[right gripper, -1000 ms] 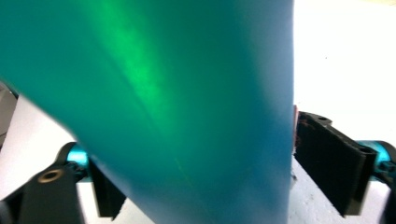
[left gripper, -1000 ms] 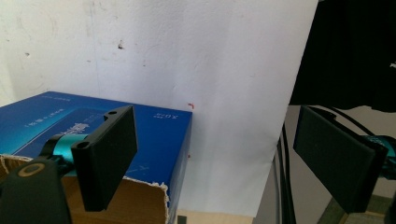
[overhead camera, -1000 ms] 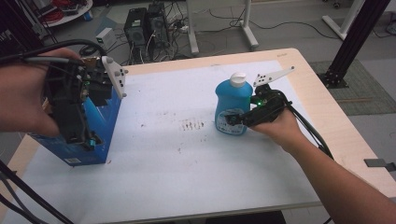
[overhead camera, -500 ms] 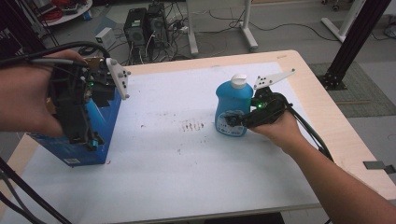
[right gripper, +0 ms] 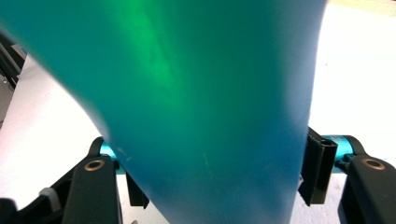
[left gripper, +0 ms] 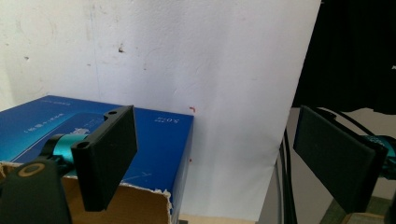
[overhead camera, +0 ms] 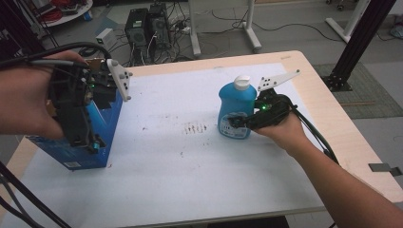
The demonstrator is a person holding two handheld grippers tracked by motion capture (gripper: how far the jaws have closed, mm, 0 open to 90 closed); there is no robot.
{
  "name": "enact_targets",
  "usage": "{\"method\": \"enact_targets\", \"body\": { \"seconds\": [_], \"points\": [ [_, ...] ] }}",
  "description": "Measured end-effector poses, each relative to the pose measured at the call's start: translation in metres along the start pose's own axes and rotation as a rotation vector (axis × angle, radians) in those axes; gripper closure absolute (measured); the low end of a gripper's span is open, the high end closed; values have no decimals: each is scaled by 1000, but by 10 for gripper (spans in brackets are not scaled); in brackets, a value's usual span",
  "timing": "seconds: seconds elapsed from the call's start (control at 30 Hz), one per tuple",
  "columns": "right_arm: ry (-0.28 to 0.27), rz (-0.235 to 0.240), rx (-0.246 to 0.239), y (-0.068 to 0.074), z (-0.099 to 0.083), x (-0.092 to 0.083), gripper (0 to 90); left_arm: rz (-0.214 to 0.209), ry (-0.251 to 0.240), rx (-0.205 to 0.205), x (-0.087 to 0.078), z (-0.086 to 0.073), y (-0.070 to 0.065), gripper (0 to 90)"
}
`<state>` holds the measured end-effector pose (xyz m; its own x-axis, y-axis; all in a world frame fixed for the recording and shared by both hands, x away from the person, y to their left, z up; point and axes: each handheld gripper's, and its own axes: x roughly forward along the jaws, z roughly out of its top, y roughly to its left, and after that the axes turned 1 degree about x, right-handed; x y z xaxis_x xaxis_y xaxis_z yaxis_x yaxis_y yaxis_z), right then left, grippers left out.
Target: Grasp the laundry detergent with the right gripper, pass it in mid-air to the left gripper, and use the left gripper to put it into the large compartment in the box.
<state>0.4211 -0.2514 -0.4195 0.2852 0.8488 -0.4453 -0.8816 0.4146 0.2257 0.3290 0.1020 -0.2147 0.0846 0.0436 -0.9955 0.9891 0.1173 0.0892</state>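
A blue bottle (overhead camera: 235, 107) with a white cap stands upright on the white sheet, right of centre. My right gripper (overhead camera: 234, 122) reaches in level from the right and clasps the bottle's lower body. In the right gripper view the bottle (right gripper: 201, 93) spans the whole gap and both pads touch its sides; the jaws have just been closing on it. At the left a blue cardboard box (overhead camera: 107, 130) stands with its torn top open. My left gripper (overhead camera: 92, 142) points down over the box, jaws wide apart. One pad (left gripper: 107, 154) hangs over the box (left gripper: 159, 135), the other past its edge.
The white sheet (overhead camera: 180, 156) covers most of the wooden table (overhead camera: 328, 114). Computer towers (overhead camera: 142, 23) and cables lie on the floor behind the table. A black frame post (overhead camera: 361, 42) rises at the far right. Cables trail from both grippers.
The right gripper's jaws have drawn in against the bottle. Both hands, the bottle and the box stay where they were.
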Motion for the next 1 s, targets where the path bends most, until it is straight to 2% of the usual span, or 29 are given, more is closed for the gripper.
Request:
{"method": "enact_targets", "body": {
  "seconds": [0.33,0.57,0.73,1.0],
  "points": [
    [-2,-22,-36,2,0,2,387,1,-1,-4,0,0,1,138],
    [-18,-58,-93,6,1,1,439,0,-1,8,1,2,1,138],
    [-3,-85,-131,12,3,1,457,-1,-2,7,3,3,0,138],
    [-16,-37,-155,25,11,-5,458,0,-2,3,1,4,1,138]
  ]
}}
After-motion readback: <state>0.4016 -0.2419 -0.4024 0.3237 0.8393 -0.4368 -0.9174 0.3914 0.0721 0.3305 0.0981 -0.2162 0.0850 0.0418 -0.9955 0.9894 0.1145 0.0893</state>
